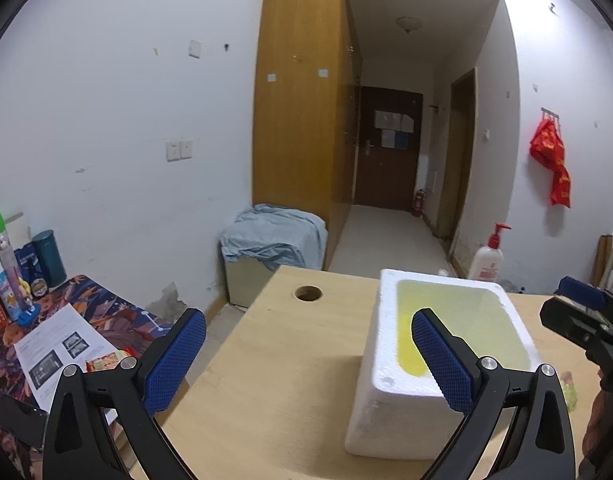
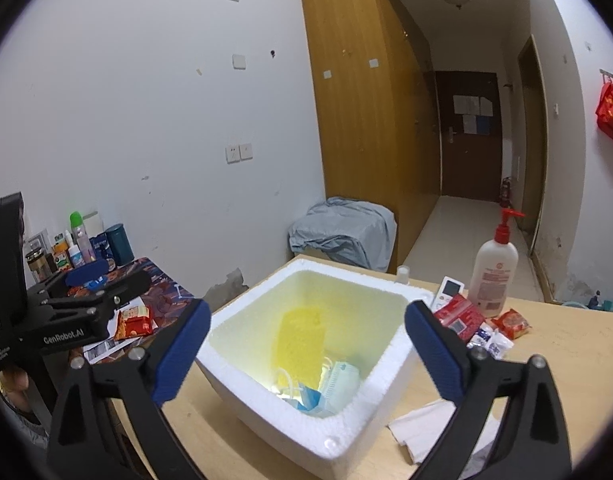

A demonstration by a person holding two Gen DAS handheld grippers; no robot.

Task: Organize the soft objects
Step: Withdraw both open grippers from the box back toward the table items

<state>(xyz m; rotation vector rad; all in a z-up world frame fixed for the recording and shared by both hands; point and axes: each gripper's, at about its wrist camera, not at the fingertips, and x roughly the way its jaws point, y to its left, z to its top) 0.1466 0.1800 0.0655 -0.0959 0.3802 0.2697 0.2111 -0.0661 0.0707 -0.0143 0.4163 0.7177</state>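
Observation:
A white foam box (image 2: pixel 370 412) stands on the wooden table (image 1: pixel 290 360); it also shows in the left wrist view (image 1: pixel 390 412). Inside it lie a yellow sponge (image 2: pixel 300 340) and face masks (image 2: pixel 334 380). My right gripper (image 2: pixel 306 344) is open and empty, held above the box's opening. My left gripper (image 1: pixel 308 344) is open and empty, above the table at the box's left side. White tissue (image 2: pixel 422 428) lies on the table right of the box. Red snack packets (image 2: pixel 458 314) and small white-blue packets (image 2: pixel 490 340) lie further right.
A lotion pump bottle (image 2: pixel 492 276) and a remote (image 2: pixel 446 292) stand behind the packets. The table has a round hole (image 1: pixel 307 293). A side desk (image 1: pixel 86 308) on the left holds bottles, papers and a phone. A cloth-covered cabinet (image 1: pixel 272 240) stands by the wardrobe.

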